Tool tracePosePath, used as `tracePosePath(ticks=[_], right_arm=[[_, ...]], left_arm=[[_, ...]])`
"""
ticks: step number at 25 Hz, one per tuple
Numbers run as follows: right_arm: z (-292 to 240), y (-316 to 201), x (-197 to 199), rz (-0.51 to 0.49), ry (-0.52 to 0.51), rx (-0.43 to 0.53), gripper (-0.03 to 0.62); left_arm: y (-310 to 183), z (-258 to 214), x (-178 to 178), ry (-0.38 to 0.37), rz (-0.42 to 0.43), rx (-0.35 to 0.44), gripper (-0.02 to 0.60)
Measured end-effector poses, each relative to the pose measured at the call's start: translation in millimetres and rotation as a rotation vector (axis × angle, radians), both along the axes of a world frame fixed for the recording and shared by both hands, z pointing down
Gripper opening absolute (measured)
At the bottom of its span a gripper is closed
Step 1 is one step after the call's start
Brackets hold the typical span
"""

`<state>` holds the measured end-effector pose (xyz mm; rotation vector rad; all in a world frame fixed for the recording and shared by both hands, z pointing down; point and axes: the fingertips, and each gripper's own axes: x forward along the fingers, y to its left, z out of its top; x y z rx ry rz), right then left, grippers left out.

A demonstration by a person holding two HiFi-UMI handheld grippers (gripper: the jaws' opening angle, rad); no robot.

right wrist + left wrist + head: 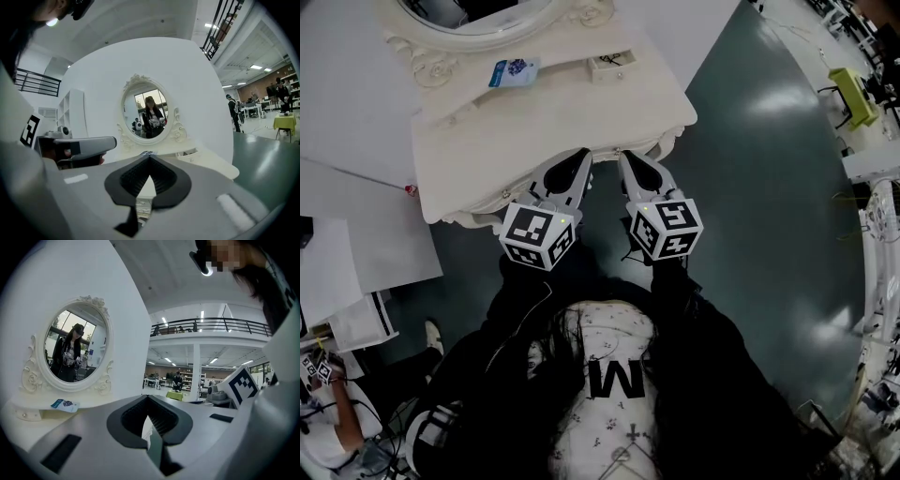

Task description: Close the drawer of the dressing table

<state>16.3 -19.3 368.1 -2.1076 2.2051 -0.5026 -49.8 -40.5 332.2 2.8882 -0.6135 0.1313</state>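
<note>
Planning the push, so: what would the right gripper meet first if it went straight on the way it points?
Most likely the front edge of the dressing table, just ahead of the shut right gripper. Whether they already touch is unclear.

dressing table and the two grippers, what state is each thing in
dressing table: no front drawer juts out, looks closed
small top drawer: juts out slightly, seems ajar
left gripper: fingers shut, empty, at the table's front edge
right gripper: fingers shut, empty, same edge
card: lying flat
mirror: upright
</note>
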Motion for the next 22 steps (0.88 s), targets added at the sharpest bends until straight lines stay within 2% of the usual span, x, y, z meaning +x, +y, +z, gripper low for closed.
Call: tracePosePath(ticks=[9, 18, 22], right_arm=[[-2, -61, -12, 0.033, 0.015, 0.001, 0.009], [0, -99, -18, 0.074, 0.017, 0.005, 0.009], [4, -110, -23, 0.073, 0.027, -0.009, 0.009]], left_arm=[[-64, -3, -11, 0.007, 0.042, 0.011, 0.0], [-96, 0, -16, -0.009, 0.107, 0.024, 0.0], [-109, 4, -18, -0.014, 0.107, 0.019, 0.0]])
